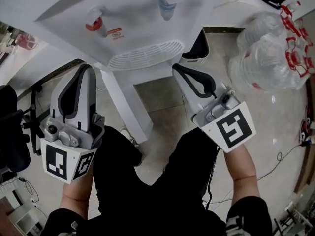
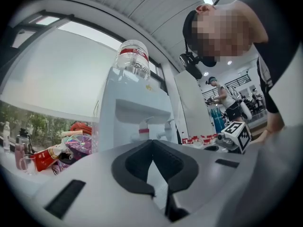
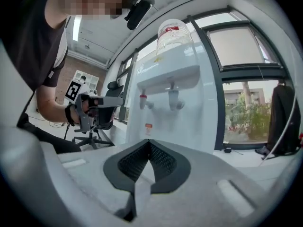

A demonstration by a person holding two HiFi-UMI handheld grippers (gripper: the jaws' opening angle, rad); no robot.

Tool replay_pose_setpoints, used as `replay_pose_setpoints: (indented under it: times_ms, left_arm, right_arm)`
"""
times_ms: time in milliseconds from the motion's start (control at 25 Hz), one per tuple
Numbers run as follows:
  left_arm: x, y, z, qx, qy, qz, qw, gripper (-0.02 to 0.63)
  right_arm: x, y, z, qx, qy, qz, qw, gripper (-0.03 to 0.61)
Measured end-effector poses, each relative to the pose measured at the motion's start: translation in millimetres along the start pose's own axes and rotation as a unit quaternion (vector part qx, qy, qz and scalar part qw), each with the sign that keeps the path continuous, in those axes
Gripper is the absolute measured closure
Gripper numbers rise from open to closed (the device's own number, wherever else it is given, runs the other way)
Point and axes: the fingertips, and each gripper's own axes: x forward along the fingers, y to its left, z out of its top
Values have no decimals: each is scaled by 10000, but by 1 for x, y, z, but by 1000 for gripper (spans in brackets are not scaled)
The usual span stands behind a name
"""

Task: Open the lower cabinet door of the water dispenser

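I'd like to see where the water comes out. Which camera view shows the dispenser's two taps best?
The head view: the red tap and blue tap appear largest and unblocked, though from above. The right gripper view shows both from the front, smaller. The left gripper view shows them tiny and dim.

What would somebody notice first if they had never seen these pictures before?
Most likely the big white water dispenser at the top of the head view, with its red tap and blue tap. In front of it the left gripper and the right gripper point at it side by side, both shut and empty. Clear plastic bottles lie heaped on the floor to its right.
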Motion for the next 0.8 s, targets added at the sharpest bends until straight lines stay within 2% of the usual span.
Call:
replay_pose_setpoints:
  times_ms: [80, 200, 360, 440, 560, 800]
  left_arm:
    - [1, -1, 17, 65, 13, 9, 10000, 606]
    - [4, -7, 47, 157, 38, -7, 9999, 606]
    - [10, -18, 97, -100, 131, -195, 9997, 606]
    - [10, -24, 123, -259, 222, -318, 9989, 604]
    - [16, -33, 164, -709, 272, -507, 9958, 605]
    - [11, -23, 263, -864, 442, -369, 9946, 604]
  right_arm:
    - [-3, -8, 28, 49, -124, -205, 9997, 574]
    - [-15, -22, 66, 162, -264, -729, 9969, 574]
    - [-28, -30, 116, 382, -297, -1176, 9919, 574]
    - [-34, -24, 144, 476, -269, -1266, 9905, 574]
    - [-45, -18, 191, 476, -135, -1303, 9902, 574]
    - [-54, -17, 286, 536, 307, -1320, 9893, 574]
